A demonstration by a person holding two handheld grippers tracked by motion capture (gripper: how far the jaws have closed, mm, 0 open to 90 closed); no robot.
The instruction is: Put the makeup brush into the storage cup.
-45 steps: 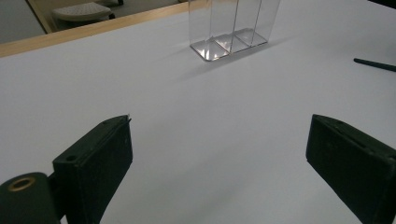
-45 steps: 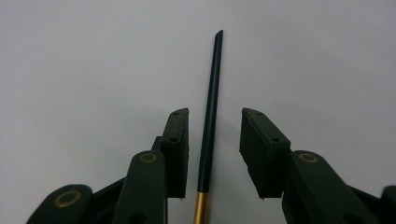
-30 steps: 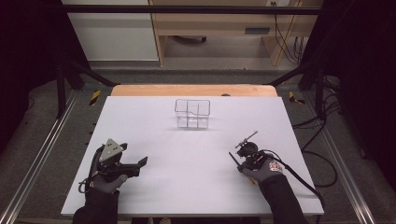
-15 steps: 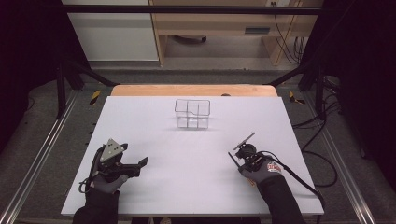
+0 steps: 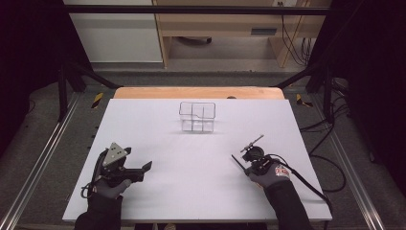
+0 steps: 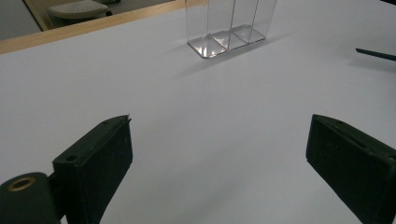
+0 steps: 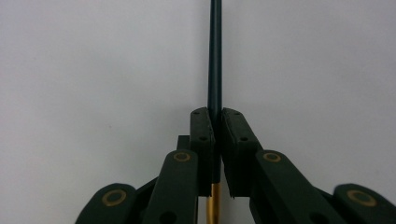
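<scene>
A white counter (image 5: 158, 134) with a wooden far edge carries one thing — a clear divided holder (image 5: 197, 116) — standing upright near that edge.

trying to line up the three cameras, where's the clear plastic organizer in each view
High view: the clear organizer stands upright at the table's far centre, apart from both grippers.
Left gripper view: at the top, right of centre, beyond the open jaws.
Right gripper view: it is not in this picture; the jaws are clamped on a thin dark pen.
Shared landmark: the white table top, also and.
</scene>
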